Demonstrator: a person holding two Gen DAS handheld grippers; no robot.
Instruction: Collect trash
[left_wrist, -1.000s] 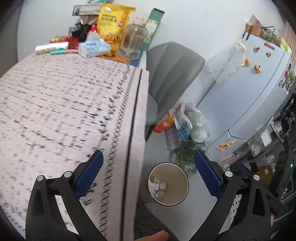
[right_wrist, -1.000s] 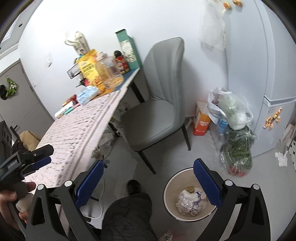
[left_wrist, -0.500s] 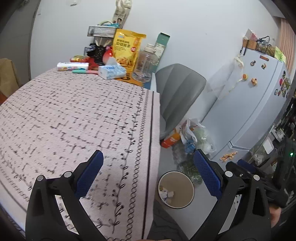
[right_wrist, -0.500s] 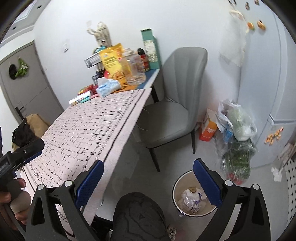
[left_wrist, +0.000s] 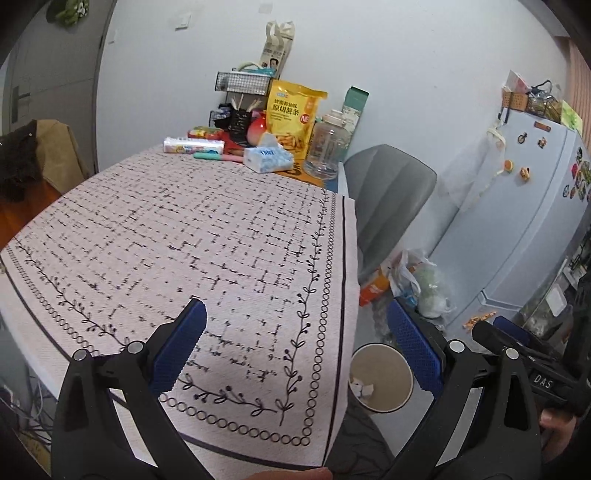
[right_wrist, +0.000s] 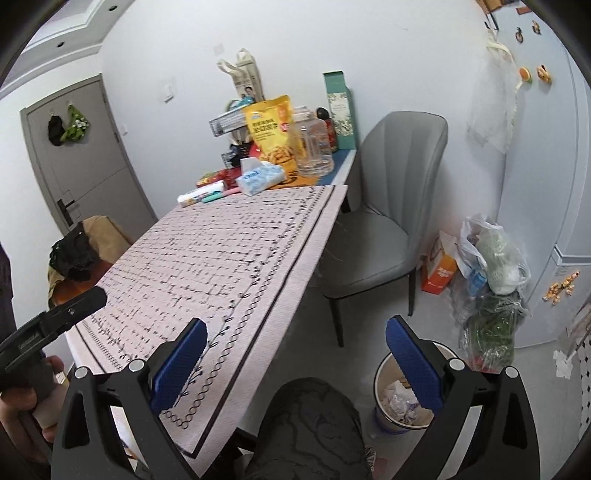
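Bare tabletop (left_wrist: 221, 236) now fills both views; bin (right_wrist: 384, 373) slid toward five o'clock, seemingly holding trash; left gripper (left_wrist: 295, 347) and right gripper (right_wrist: 295, 354) gape empty.

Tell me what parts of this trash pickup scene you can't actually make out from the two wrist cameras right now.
- Trash bin contents, right wrist view: the right gripper finger covers part of the opening; the crumpled scraps are too small to identify.
- Trash bin, left wrist view: the left gripper finger and the tablecloth edge hide its sides.
- Floor under the table: hidden by the tablecloth in both views.
- Items behind the yellow snack bag: blocked.
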